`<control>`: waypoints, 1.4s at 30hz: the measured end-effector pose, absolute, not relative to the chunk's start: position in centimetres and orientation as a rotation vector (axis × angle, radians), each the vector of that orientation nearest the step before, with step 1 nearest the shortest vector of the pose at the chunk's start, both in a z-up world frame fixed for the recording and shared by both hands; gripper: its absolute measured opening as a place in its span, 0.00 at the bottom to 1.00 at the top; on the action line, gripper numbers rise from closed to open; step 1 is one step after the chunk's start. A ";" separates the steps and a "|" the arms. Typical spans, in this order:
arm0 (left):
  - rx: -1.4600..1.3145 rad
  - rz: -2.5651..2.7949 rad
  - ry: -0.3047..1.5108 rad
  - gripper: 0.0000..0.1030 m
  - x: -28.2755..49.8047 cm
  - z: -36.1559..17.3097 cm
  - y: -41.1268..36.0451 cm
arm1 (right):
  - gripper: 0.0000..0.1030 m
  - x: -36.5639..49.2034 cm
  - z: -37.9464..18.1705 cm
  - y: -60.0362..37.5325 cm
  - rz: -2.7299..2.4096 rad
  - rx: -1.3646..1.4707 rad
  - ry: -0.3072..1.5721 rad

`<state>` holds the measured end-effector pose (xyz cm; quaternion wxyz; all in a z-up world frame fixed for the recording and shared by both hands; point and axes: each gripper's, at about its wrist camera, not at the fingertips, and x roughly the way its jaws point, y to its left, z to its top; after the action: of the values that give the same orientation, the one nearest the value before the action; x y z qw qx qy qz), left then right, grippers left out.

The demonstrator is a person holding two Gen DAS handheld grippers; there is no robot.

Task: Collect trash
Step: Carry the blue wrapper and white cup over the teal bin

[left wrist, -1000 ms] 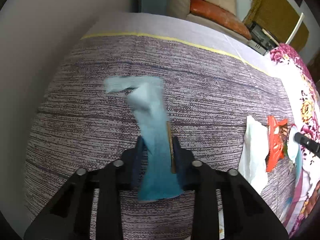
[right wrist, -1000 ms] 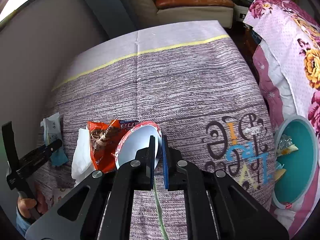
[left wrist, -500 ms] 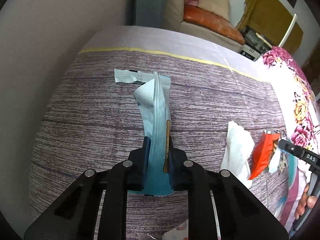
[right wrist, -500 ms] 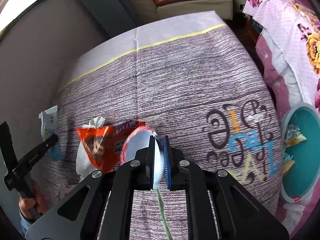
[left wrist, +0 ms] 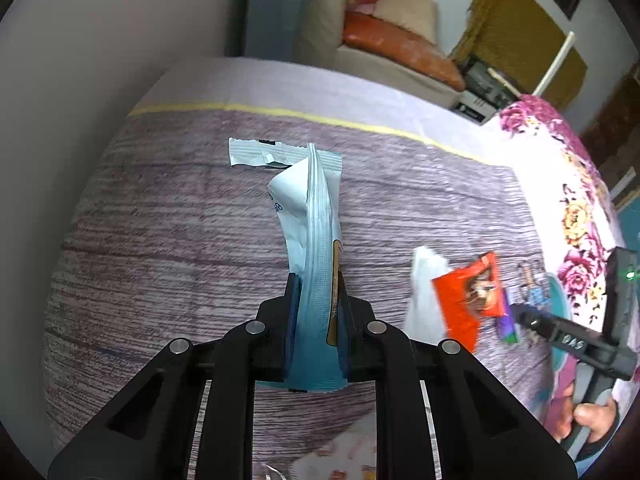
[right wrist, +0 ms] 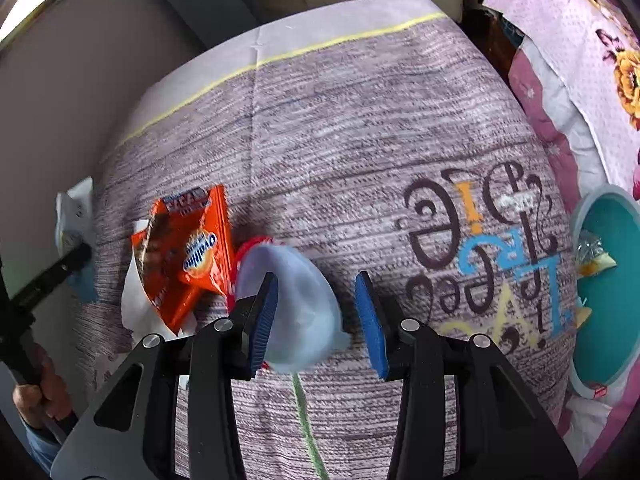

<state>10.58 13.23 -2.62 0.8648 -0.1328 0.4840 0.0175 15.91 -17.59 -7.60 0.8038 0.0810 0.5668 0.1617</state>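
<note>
My left gripper [left wrist: 316, 316] clamps a pale-blue foil wrapper [left wrist: 314, 240], centre frame. My right gripper [right wrist: 316, 312] gapes around a blurred white paper cup [right wrist: 296, 304]; orange snack packet [right wrist: 188, 256] left of it.

Both wrist views look closely down their tongs, sharing the orange wrapper [left wrist: 470, 298] [right wrist: 188, 256].

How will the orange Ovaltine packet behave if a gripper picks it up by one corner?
The orange packet looks creased and flattened, so it is probably empty, light and floppy. Its glossy film may slip between the fingers. It overlaps a white tissue, which might drag along.
</note>
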 end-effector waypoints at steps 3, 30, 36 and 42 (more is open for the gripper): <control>-0.274 0.016 1.003 0.17 10.9 -2.2 12.4 | 0.40 15.8 -8.1 -17.2 0.351 0.152 1.222; -0.182 -0.159 0.965 0.17 10.6 0.7 4.9 | 0.04 12.4 -2.7 -20.5 0.294 0.153 1.026; -0.106 -0.266 0.982 0.17 11.4 0.6 -1.4 | 0.04 11.9 -1.3 -24.2 0.242 0.200 0.958; -0.022 -0.360 1.005 0.17 11.8 0.1 -7.9 | 0.04 10.7 0.0 -29.4 0.176 0.257 0.909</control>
<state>11.80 -7.94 0.13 0.8608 -0.0106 0.4789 -0.1717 10.66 -29.45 0.01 0.8868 0.1234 0.4372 0.0847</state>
